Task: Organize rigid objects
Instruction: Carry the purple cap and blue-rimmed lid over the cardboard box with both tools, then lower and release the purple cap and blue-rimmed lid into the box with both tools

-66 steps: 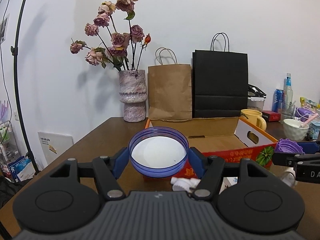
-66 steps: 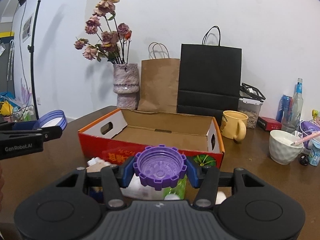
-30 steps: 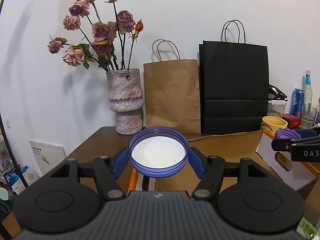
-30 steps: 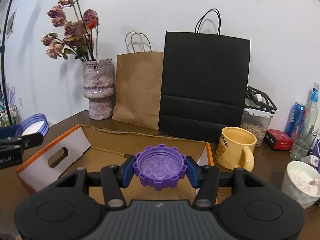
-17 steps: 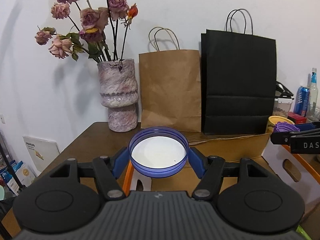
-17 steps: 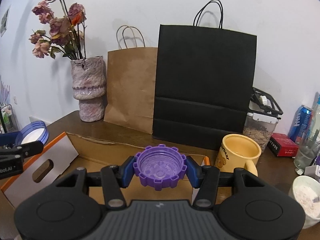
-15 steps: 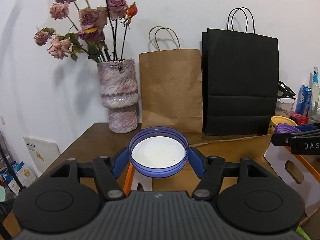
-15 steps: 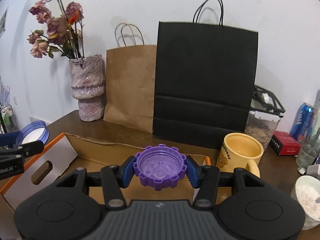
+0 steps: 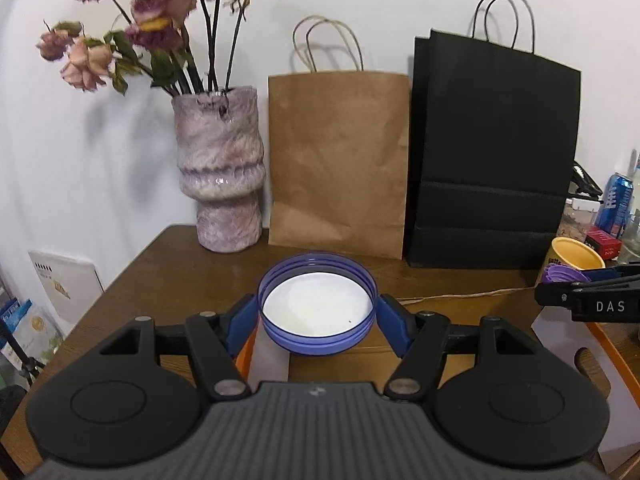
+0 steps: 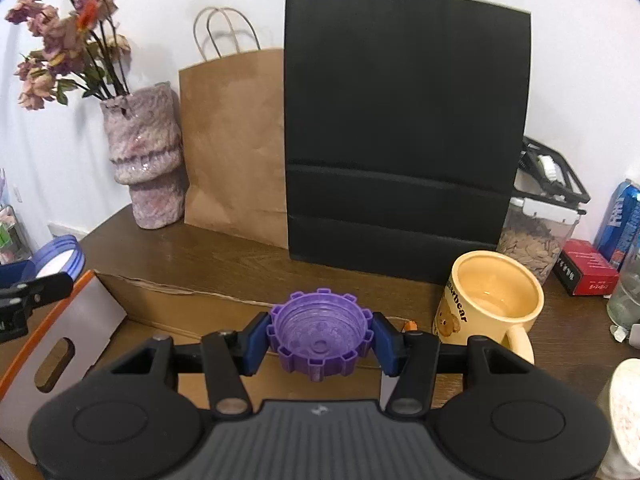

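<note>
— Blue lid, that was what the left gripper had, pinched rim to rim between its pads, open side up, white liner showing. It hung over the near left end of the cardboard box.

— And the other hand?

— The right gripper was clamped on a purple notched cap, also hollow side up, above the box's brown floor, toward the far wall.

— So mid-carry?

— I'd say so: both pieces looked brought over the box and neither set down. The next move probably called for lowering each to the floor of the box and only then loosening the grip, so they wouldn't roll.

— Anything close by?

— A yellow mug just beyond the box's right corner. Behind it stood a black paper bag, a brown paper bag and a vase of dried roses against the wall.
</note>
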